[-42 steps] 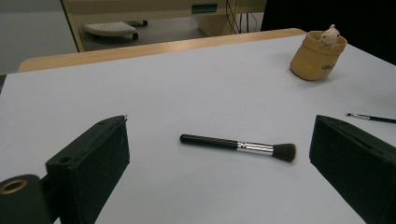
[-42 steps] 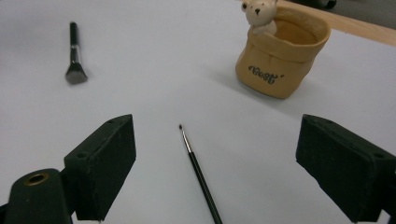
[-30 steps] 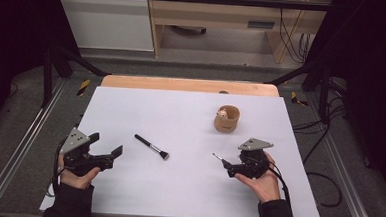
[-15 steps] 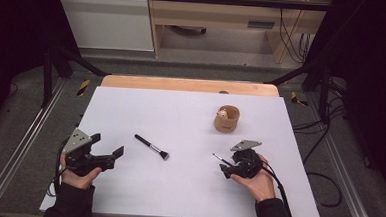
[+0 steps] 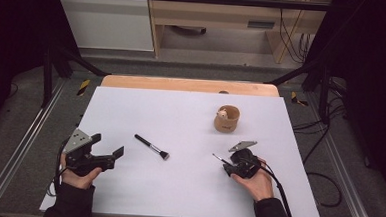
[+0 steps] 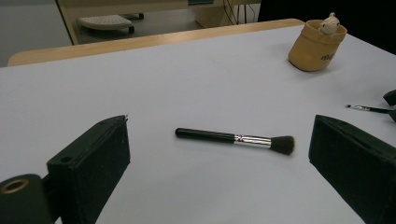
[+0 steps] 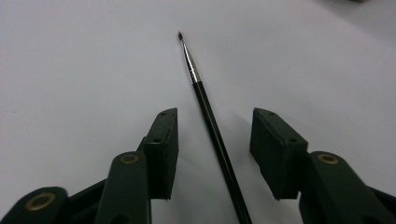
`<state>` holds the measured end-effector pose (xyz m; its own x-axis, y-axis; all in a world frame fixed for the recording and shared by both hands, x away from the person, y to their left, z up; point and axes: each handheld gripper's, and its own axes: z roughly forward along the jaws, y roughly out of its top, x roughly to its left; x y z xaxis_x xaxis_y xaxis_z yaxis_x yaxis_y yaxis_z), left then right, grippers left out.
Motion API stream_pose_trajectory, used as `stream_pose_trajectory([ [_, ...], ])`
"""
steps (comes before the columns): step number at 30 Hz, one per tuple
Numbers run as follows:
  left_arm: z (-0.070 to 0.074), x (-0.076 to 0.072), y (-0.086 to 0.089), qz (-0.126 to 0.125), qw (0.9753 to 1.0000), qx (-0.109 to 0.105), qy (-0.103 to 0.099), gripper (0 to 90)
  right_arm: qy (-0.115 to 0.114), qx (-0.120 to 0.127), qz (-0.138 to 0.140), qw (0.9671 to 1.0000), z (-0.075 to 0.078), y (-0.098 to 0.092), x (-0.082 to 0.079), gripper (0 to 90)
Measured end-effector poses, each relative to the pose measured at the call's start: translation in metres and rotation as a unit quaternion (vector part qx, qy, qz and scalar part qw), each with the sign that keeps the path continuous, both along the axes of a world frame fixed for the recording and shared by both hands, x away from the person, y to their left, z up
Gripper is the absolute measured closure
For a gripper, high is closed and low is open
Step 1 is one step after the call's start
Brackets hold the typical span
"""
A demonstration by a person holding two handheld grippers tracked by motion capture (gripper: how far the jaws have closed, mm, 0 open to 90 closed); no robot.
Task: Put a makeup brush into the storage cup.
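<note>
- The left gripper (image 5: 112, 156) rests low near the tabletop's (image 5: 186, 198) front-left corner, held in the person's left hand (image 5: 77, 175); its fingers (image 6: 91, 165) are spread wide and released, with nothing between them.
- The right gripper (image 5: 226, 166) sits near the front edge toward the right, held in the person's right hand (image 5: 254, 182). In the right gripper view its fingers (image 7: 163, 140) are parted on either side of a thin black-handled fine brush (image 7: 210, 126), which lies flat on the tabletop between them; neither finger touches the handle, so they are released, not clamped.
- The fine brush's pointed tip (image 5: 214, 155) sticks out past the right gripper, aimed toward the tabletop's left side.
- A makeup brush (image 5: 151, 147) with a black handle, silver ferrule and dark bristles lies flat on the tabletop, between the two grippers and a little farther back. In the left gripper view it lies crosswise ahead of the open fingers, apart from both (image 6: 236, 138).
- Farther back toward the right edge stands a small tan cup (image 5: 226, 119), upright, with a small pale figure poking out of its top (image 6: 330, 24).
- Beyond the white surface, a wooden strip (image 5: 189, 85) runs along the tabletop's far edge.
</note>
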<state>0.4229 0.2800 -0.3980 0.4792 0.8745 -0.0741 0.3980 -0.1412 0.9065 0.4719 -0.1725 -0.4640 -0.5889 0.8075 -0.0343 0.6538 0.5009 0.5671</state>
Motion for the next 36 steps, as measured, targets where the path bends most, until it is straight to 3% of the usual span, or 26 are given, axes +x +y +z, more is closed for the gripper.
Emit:
stream_pose_trajectory([
  [5, 0.0000, -0.0002, 0.0001, -0.001, 1.0000, -0.001, 0.000, 4.7, 0.013, 0.011, 0.002, 0.9999, 0.0003, -0.0016, 0.0015, 60.2],
  [12, 0.0002, -0.0003, 0.0001, -0.002, 1.0000, -0.002, 0.000, 4.9, 0.011, 0.015, -0.001, 0.9998, -0.0002, -0.0039, 0.0019, 67.4],
  [15, -0.0001, -0.0002, -0.0003, -0.003, 1.0000, 0.000, 0.001, 5.0, 0.016, 0.030, -0.017, 0.9993, -0.0004, -0.0083, 0.0020, 75.5],
  [22, -0.0001, -0.0002, -0.0004, -0.004, 1.0000, -0.001, 0.001, 5.2, 0.008, 0.016, -0.012, 0.9998, -0.0004, -0.0085, 0.0015, 79.2],
  [36, -0.0007, 0.0002, -0.0009, -0.006, 1.0000, 0.001, 0.003, 5.3, 0.018, 0.017, -0.022, 0.9995, 0.0008, -0.0077, 0.0009, 85.3],
])
